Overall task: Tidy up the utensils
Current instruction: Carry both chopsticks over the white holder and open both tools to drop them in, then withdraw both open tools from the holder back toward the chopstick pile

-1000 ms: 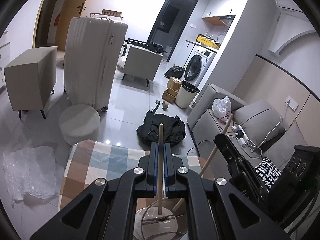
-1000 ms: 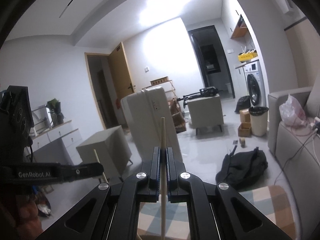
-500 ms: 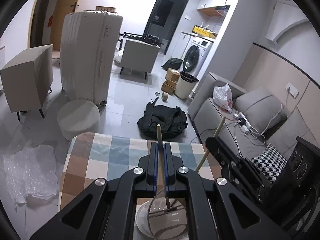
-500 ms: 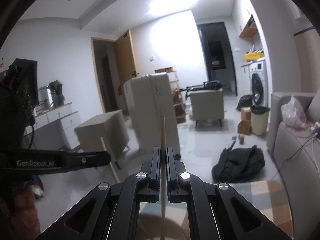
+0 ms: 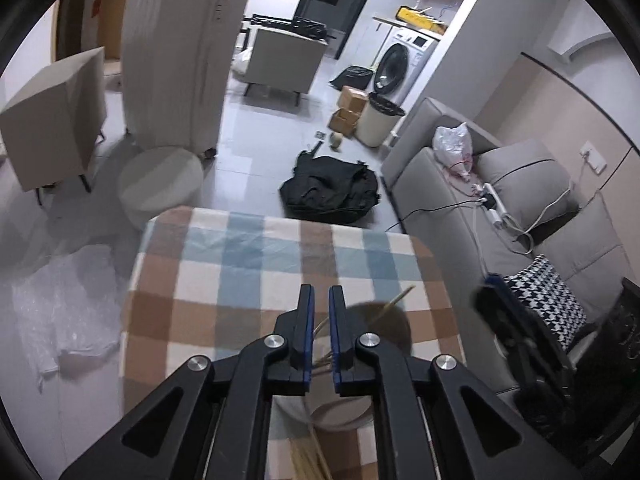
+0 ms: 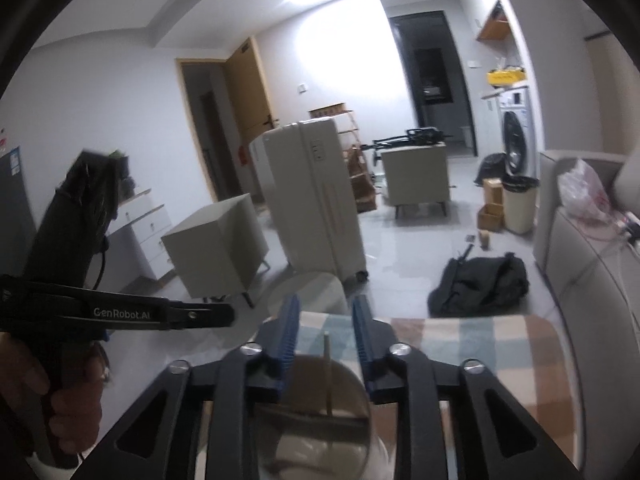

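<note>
A round cup [image 5: 340, 412] stands on the checked tablecloth [image 5: 248, 276], just below both grippers. Wooden chopsticks [image 5: 394, 300] lean in it; one stands upright in the right wrist view [image 6: 327, 376], inside the cup [image 6: 316, 440]. My left gripper [image 5: 321, 300] is open by a narrow gap and empty above the cup. My right gripper [image 6: 325, 312] is open wide and empty over the cup's rim. More chopsticks [image 5: 308, 456] lie on the table under the left gripper.
The table's far edge [image 5: 280, 216] is close ahead. Beyond it are a round stool [image 5: 160, 184], a black bag [image 5: 328, 192], a white suitcase [image 5: 180, 64] and a grey sofa [image 5: 500, 208]. The left gripper shows at the left of the right wrist view [image 6: 120, 312].
Both grippers were shut on a chopstick each; both have opened and the chopsticks have dropped into the cup. The left view has tilted down toward the table.
</note>
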A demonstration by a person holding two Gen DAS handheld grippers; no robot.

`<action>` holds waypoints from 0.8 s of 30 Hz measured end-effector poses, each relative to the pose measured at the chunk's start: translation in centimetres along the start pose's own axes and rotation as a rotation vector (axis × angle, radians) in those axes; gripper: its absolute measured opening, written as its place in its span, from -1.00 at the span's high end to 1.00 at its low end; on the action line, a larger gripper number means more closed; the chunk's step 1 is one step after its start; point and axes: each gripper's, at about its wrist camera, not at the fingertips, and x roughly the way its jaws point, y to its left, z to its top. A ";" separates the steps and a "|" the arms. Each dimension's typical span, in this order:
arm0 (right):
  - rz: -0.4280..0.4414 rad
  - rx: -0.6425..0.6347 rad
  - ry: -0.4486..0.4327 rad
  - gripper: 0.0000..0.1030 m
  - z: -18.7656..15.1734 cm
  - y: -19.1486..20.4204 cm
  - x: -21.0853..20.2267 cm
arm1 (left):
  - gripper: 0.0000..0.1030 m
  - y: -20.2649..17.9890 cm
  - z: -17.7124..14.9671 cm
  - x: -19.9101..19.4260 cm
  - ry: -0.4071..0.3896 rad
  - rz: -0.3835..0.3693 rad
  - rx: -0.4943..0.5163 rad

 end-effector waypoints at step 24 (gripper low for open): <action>-0.051 0.065 -0.082 -0.96 -2.4 4.8 -15.2 | -0.51 -3.3 -7.5 -10.1 -0.165 0.167 0.067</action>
